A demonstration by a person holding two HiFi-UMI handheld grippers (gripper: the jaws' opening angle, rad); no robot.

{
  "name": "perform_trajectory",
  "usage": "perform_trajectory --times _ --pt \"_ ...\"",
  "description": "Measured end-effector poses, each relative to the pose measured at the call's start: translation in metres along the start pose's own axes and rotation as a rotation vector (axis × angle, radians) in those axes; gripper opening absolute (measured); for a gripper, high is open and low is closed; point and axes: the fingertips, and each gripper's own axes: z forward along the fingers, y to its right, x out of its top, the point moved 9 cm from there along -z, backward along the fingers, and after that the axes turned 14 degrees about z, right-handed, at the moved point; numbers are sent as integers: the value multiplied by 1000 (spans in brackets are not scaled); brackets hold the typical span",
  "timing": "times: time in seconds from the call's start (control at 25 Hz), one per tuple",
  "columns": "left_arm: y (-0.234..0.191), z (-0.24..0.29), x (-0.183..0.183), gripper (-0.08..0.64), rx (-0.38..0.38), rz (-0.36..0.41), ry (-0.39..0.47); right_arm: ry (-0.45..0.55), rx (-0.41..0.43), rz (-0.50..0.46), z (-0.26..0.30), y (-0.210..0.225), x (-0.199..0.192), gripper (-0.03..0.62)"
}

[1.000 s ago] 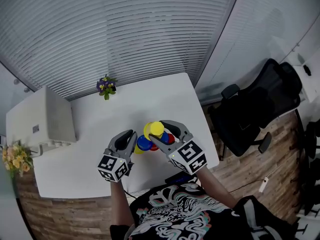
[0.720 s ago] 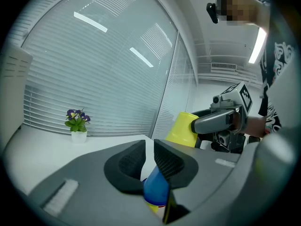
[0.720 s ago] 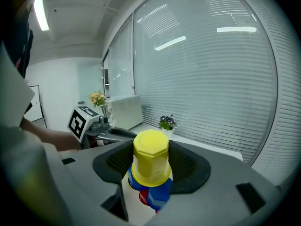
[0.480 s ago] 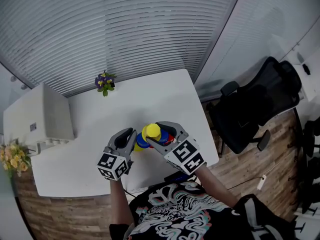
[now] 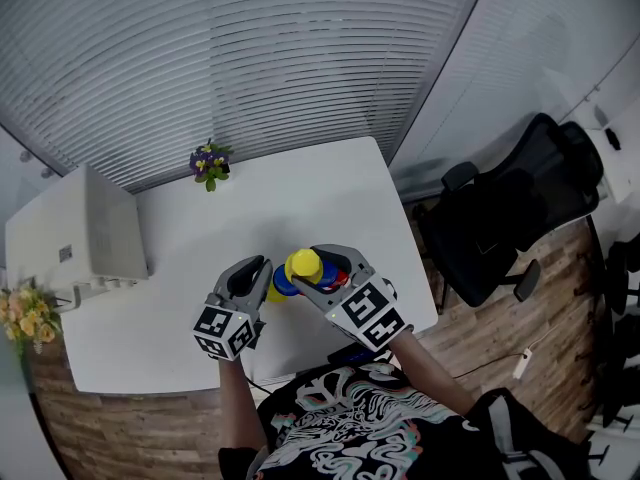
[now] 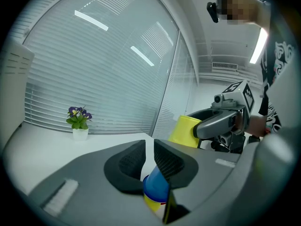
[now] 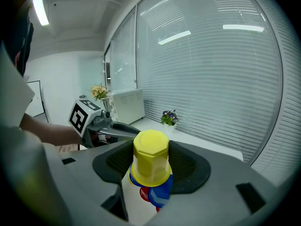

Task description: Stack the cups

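My right gripper (image 5: 313, 267) is shut on an upside-down yellow cup (image 5: 303, 262), its pads pressing both sides of the cup (image 7: 150, 147). It hangs just over a blue cup (image 5: 284, 286) that sits on another yellow cup on the white table (image 5: 200, 298). My left gripper (image 5: 262, 274) is shut on that blue cup (image 6: 155, 188), whose top is pinched between the narrow jaws. A red cup (image 7: 145, 195) and another blue one (image 7: 163, 195) lie under the held yellow cup. In the left gripper view the yellow cup (image 6: 184, 131) shows in the right gripper's jaws.
A small potted purple flower (image 5: 209, 165) stands at the table's far edge. A white box unit (image 5: 85, 233) and yellow flowers (image 5: 25, 313) are at the left. A black office chair (image 5: 520, 208) stands beyond the table's right edge.
The right gripper has shifted the yellow cup slightly left and down, so it now covers more of the blue cup. The left gripper has stayed put.
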Motion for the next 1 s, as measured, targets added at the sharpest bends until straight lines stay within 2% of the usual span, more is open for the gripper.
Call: perform_trajectory --times 0.68,1.0 --pt "-1 2 -3 57 -16 5 -21 1 -19 -4 2 1 -2 236" --pt "-1 2 -3 58 -21 0 -15 2 -9 0 1 0 -1 272"
